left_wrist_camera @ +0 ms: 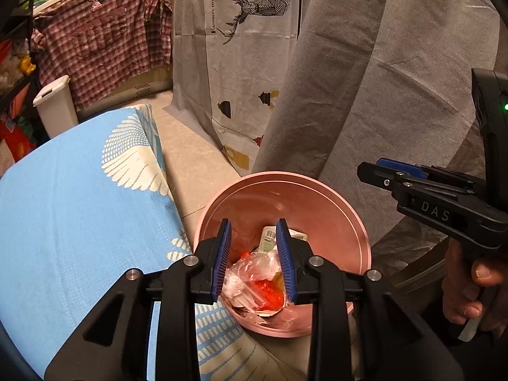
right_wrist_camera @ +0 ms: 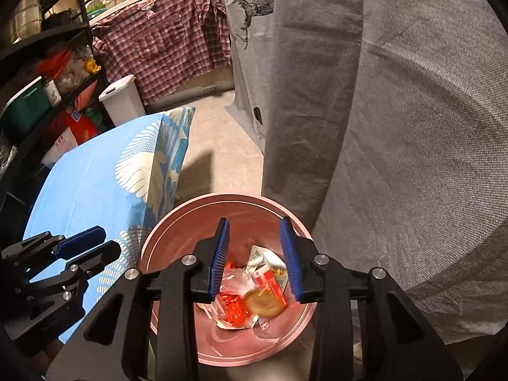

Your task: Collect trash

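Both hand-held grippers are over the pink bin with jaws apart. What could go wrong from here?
1. The left hand-held gripper and right hand-held gripper hang close together over the pink bin; they might knock each other when withdrawing.
2. The bin stands tight against the blue tablecloth; a bump could tip it and spill the trash.
3. The grey curtain hangs beside the rim and could snag.

1. The left gripper (left_wrist_camera: 254,262) was tilted steeply downward, its blue pads (left_wrist_camera: 221,262) parted, with nothing pressed between them.
2. The right gripper (right_wrist_camera: 255,262) was angled downward likewise, its blue pads (right_wrist_camera: 290,258) held apart and empty.
3. In the left wrist view, the right gripper's black body was seen at 3 o'clock, its handle wrapped by the right hand (left_wrist_camera: 470,292) at about 4 o'clock.
4. In the right wrist view, the left gripper was seen at 8 o'clock.
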`<state>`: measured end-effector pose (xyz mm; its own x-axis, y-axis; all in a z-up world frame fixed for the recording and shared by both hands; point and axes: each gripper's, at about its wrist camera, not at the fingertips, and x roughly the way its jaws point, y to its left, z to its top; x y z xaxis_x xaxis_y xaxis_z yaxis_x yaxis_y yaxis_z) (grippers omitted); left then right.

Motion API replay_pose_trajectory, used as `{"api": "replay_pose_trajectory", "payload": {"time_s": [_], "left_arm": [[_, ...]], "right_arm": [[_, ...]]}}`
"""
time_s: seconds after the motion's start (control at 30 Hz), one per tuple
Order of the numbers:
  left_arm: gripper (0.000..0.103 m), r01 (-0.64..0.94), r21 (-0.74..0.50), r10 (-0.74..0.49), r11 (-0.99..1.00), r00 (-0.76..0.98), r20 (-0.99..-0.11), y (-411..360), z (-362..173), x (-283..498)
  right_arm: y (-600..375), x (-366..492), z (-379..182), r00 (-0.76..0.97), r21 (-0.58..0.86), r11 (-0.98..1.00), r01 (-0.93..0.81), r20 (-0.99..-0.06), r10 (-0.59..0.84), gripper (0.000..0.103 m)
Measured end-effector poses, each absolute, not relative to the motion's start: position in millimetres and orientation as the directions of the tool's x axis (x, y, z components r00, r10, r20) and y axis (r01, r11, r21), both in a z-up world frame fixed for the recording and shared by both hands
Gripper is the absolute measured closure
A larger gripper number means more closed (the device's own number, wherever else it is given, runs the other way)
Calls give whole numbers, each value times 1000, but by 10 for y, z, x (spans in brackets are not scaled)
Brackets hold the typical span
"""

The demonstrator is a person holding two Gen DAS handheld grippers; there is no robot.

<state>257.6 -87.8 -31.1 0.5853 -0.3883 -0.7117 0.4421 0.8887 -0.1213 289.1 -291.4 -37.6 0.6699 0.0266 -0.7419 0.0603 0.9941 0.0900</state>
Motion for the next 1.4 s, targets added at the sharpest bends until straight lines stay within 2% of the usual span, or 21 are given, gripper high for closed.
{"api": "replay_pose_trajectory", "payload": {"time_s": [0.2,0.47,0.53,0.67,0.73,0.97,1.17,1.4], "left_arm": [[73,426,-132,-393,895,614,-685,-732,-166,2476],[73,394,-129,-379,910,664,-645,-488,71,2209],[72,375,-122,-361,919,676,-642,-436,107,2111],[53,323,-135,-333,937,702,-630,-383,137,1860],[44,295,-124,-305,947,718,-626,-417,151,1700],[15,195,-121,-229,973,783,-578,-405,272,1142],[8,120,-121,-169,985,768,-617,-363,137,807],[8,102,-101,-143,990,758,-636,-353,36,526]], "right_arm": [[-2924,2757,-230,717,121,991,56,-696,45,65],[-2821,2369,72,789,114,993,20,-612,55,49],[-2785,2246,132,799,114,993,13,-598,58,41],[-2673,1912,268,824,89,996,4,-564,47,30],[-2633,1731,329,837,71,997,8,-546,32,20],[-2642,1238,390,839,37,999,38,-543,-12,10],[-2613,903,334,828,17,999,47,-561,-30,8],[-2633,624,275,819,9,997,82,-570,-62,8]]}}
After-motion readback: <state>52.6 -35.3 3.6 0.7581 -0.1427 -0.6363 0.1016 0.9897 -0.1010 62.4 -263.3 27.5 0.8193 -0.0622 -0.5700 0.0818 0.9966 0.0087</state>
